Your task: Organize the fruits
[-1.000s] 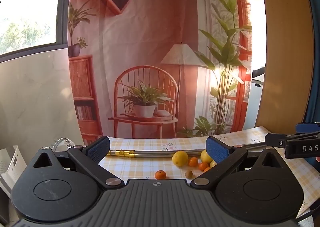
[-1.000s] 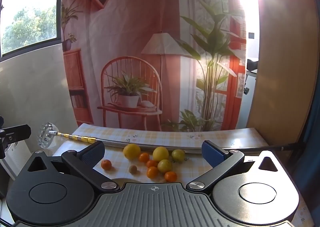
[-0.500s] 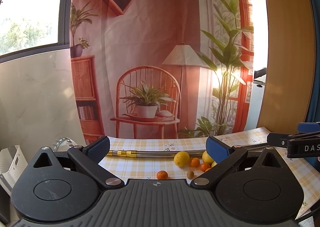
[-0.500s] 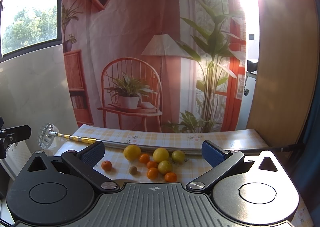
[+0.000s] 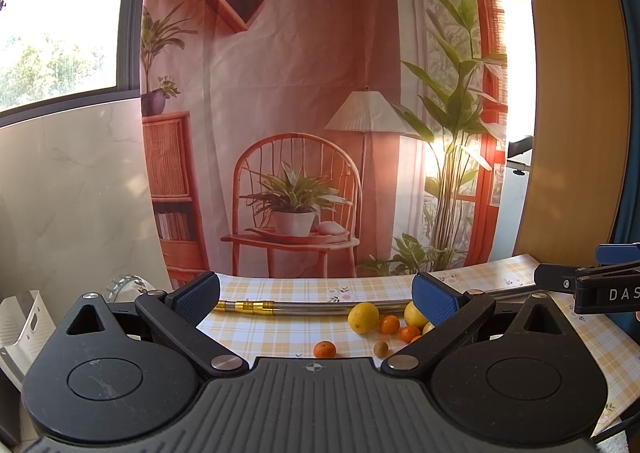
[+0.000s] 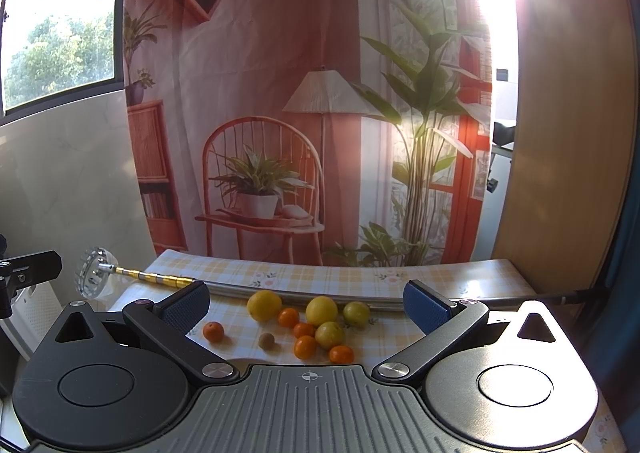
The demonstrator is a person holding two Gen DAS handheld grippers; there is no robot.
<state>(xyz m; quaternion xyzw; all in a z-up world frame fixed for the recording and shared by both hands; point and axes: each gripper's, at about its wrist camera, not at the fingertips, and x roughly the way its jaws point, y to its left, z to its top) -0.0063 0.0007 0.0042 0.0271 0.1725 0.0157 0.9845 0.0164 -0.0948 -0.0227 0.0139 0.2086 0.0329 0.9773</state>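
Orange and yellow fruits lie loose on the checked tablecloth (image 6: pixel 360 277), grouped near its middle. Right wrist view: a large yellow citrus (image 6: pixel 264 305) at the group's left, a second yellow fruit (image 6: pixel 321 310) to its right, then two yellow-green fruits (image 6: pixel 355 314) (image 6: pixel 329 335). Small oranges sit among them (image 6: pixel 288 317) (image 6: pixel 303 330) (image 6: pixel 305 346) (image 6: pixel 341 354); one small orange (image 6: pixel 213 332) lies apart to the left, and a small brown round fruit (image 6: pixel 266 341) sits between it and the cluster. A metal pole (image 6: pixel 288 292) with gold bands runs across the cloth just behind the fruit; its round head (image 6: pixel 93 272) overhangs the table's left edge. Right gripper (image 6: pixel 306 303): jaws spread wide, empty, held above the near edge with the fruit seen between its fingers. Left gripper (image 5: pixel 316 293): jaws likewise spread, nothing held; in its view the lone orange (image 5: pixel 324 349) and brown fruit (image 5: pixel 381 348) lie nearest, the cluster partly hidden behind its right finger. A white slotted bin (image 5: pixel 24 323) stands off the table to the left. Printed backdrop cloth (image 6: pixel 280 93) hangs behind the table.
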